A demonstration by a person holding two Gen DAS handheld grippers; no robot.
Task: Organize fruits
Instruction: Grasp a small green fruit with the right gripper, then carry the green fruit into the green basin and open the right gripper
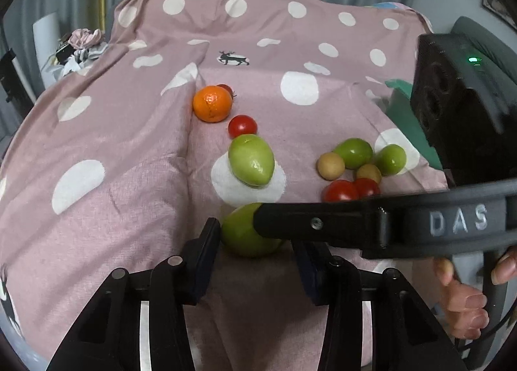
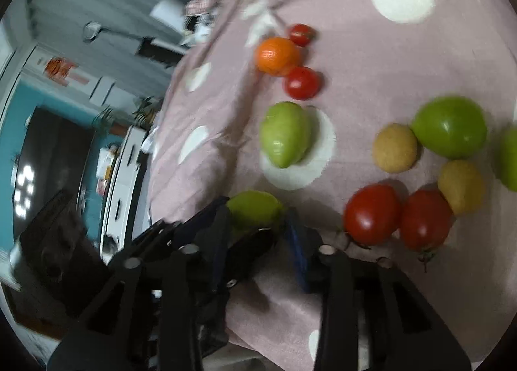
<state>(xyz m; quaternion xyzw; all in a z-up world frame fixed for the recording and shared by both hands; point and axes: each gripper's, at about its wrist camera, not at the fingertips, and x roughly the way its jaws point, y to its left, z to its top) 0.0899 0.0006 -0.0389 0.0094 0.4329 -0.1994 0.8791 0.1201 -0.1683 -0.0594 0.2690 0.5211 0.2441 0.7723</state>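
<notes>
I read only one text: raised letters "DAS" on the black right gripper [image 1: 258,225] reaching across my left view. Nothing else is legible.

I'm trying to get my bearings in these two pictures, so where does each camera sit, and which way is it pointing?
Left wrist: on the left gripper, looking down its fingers at a green fruit on the pink dotted sheet; the right gripper and a hand cross from the right.
Right wrist: on the right gripper, rolled, blurred, facing the same green fruit; the left gripper's fingers show.
Shared: that fruit, the orange, tomatoes, sheet.
</notes>
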